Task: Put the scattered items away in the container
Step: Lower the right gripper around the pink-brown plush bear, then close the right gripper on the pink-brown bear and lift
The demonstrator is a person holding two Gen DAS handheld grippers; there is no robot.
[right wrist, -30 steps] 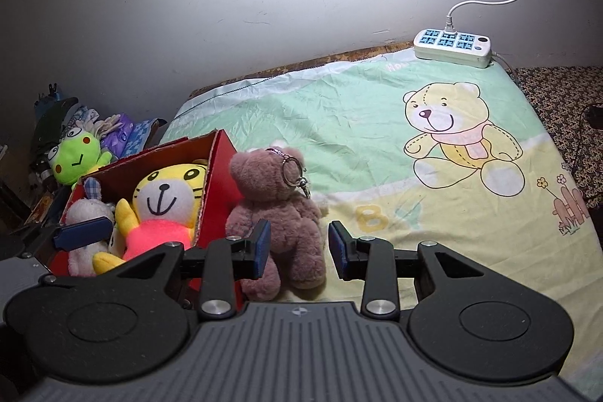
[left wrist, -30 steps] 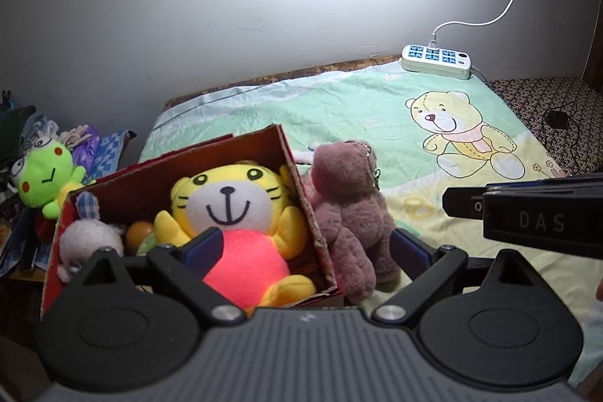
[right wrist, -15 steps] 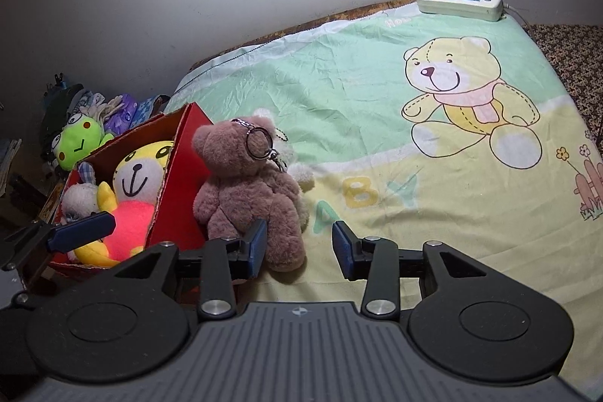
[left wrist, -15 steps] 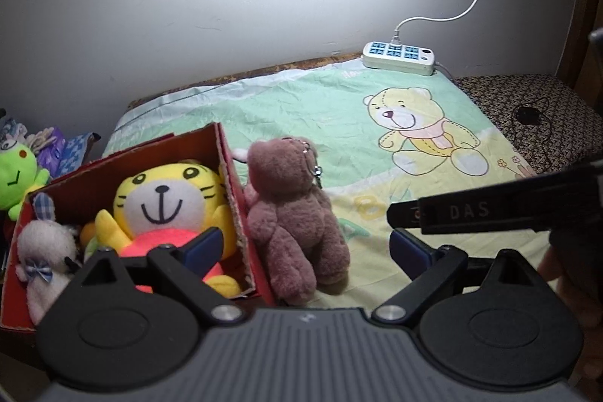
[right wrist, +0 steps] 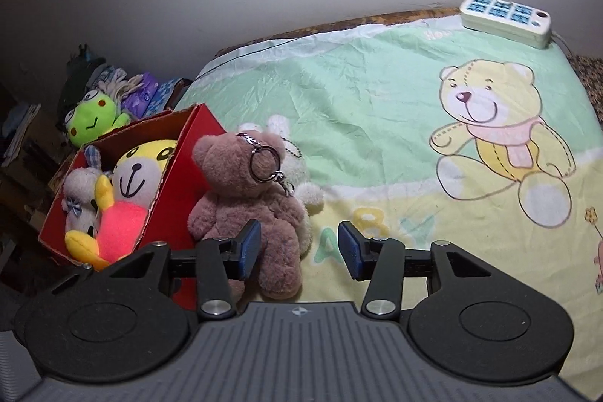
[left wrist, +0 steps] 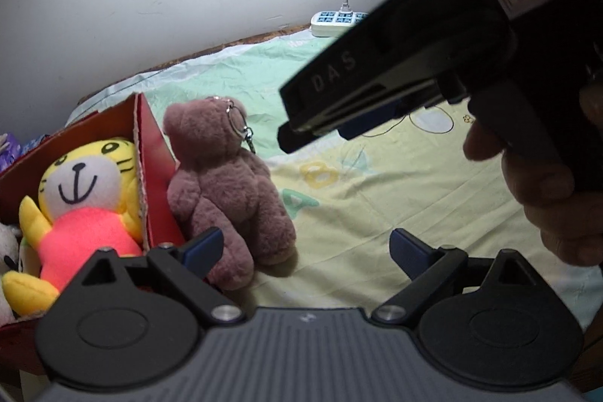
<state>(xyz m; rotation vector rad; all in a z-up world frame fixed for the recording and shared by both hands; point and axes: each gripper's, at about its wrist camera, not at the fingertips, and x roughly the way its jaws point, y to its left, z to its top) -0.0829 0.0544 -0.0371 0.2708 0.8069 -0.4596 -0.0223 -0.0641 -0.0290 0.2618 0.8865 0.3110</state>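
A brown plush bear (right wrist: 248,198) with a metal key ring sits on the bed sheet against the outside of the red cardboard box (right wrist: 188,176); it also shows in the left wrist view (left wrist: 226,183). A small white plush (right wrist: 294,164) lies behind it. The box (left wrist: 150,153) holds a yellow tiger plush in pink (left wrist: 86,191) and a white plush (right wrist: 79,198). My right gripper (right wrist: 297,247) is open just in front of the bear's legs. My left gripper (left wrist: 305,249) is open and empty, near the bear's right side.
A white power strip (right wrist: 505,21) with its cord lies at the bed's far edge by the wall. A green frog plush (right wrist: 94,123) and clutter sit beyond the box on the left. The right gripper's body and the hand holding it (left wrist: 546,176) fill the left wrist view's upper right.
Both grippers have moved closer to the brown bear. The right gripper has risen over the bed in the left wrist view and its jaws have opened wider.
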